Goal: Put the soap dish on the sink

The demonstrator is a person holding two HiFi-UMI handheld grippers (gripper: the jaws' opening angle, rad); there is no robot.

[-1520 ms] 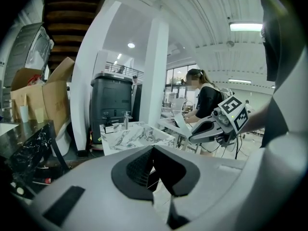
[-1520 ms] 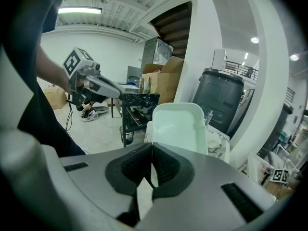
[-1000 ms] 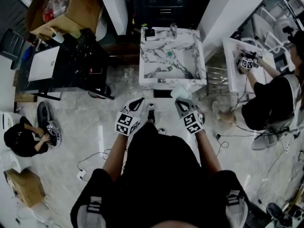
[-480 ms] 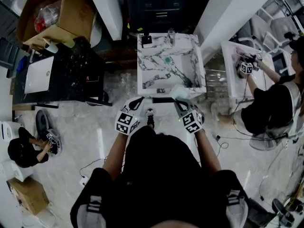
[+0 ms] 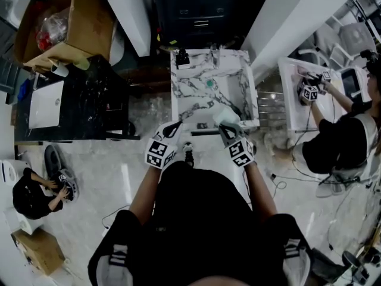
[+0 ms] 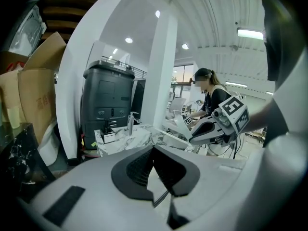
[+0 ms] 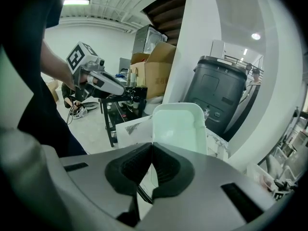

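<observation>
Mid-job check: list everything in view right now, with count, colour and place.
sink: one, white marble with dark veins, straight ahead
soap dish: one, pale green, at the sink's near right rim
faucet: one, silver, sink's far edge
small item: one, black, sink's far left corner
cardboard box: one, brown, far left
table: one, black, left of sink
other people: two, black tops, one right, one low left
left gripper: shut, empty
right gripper: shut on soap dish
</observation>
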